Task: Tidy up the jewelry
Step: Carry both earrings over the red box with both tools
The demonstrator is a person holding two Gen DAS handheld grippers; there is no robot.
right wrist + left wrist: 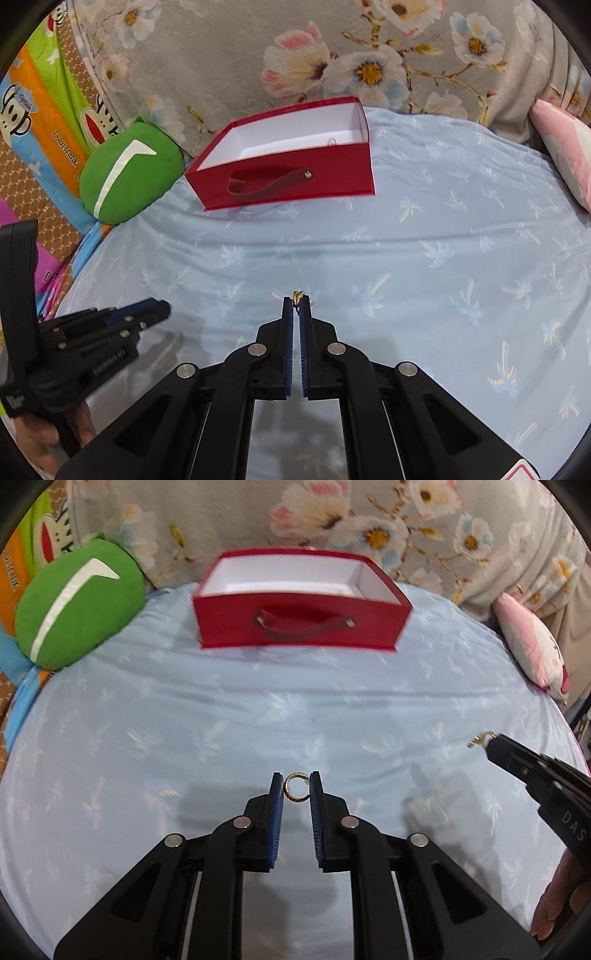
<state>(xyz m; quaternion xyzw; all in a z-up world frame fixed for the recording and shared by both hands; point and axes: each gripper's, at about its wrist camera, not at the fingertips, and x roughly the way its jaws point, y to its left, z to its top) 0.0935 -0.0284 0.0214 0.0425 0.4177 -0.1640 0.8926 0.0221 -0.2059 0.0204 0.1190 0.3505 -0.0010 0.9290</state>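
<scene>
Gold ring (pixel 294 787) pinched in left hand-held gripper (pixel 295 788); right hand-held gripper (pixel 297 304) clenched on small gold piece (pixel 297 295).

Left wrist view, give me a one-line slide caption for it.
Left hand-held gripper pinches a gold ring above the blue bedsheet, with the open red box ahead.
</scene>
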